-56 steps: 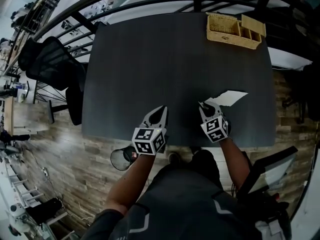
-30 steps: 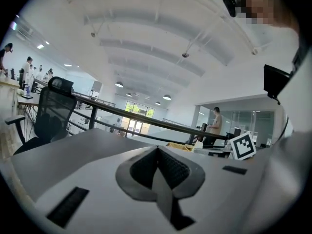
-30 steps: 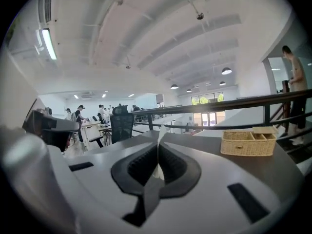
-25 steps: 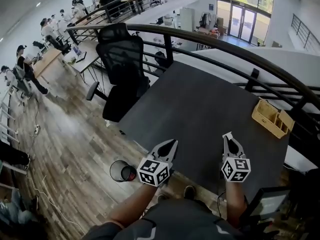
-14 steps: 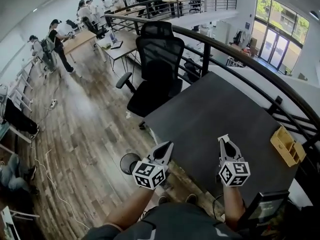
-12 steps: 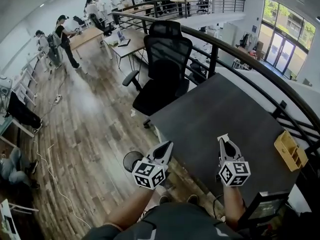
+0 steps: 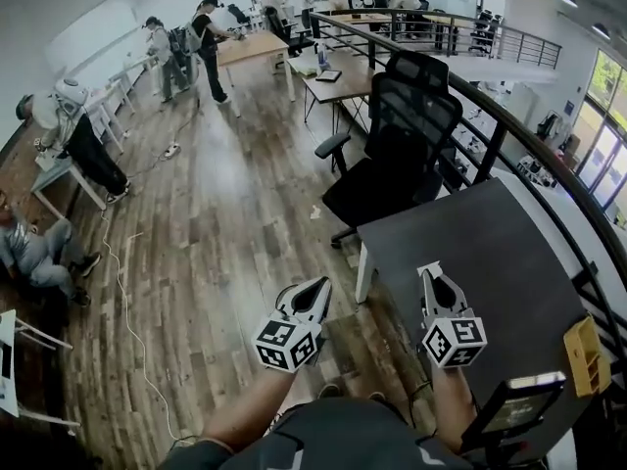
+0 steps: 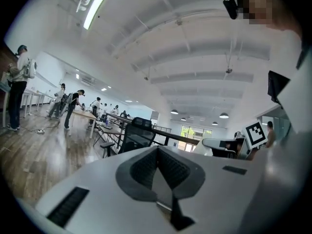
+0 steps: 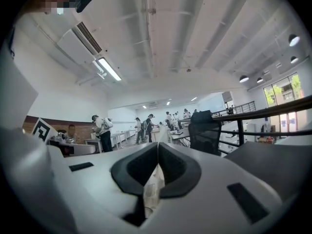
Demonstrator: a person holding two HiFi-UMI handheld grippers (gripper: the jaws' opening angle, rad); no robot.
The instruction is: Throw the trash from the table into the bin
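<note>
The right hand-held gripper point(image 7: 432, 274) is pinched shut on a thin white scrap of paper point(image 9: 149, 186). Only a sliver of it shows past the tips, by the near edge of the dark rectangular table point(image 7: 490, 262). The left hand-held gripper point(image 7: 315, 286) is pressed together on nothing, above the wooden plank floor point(image 7: 216, 253). No bin is in view (a blind release would likely litter the floor), and so light a scrap could flutter aside.
</note>
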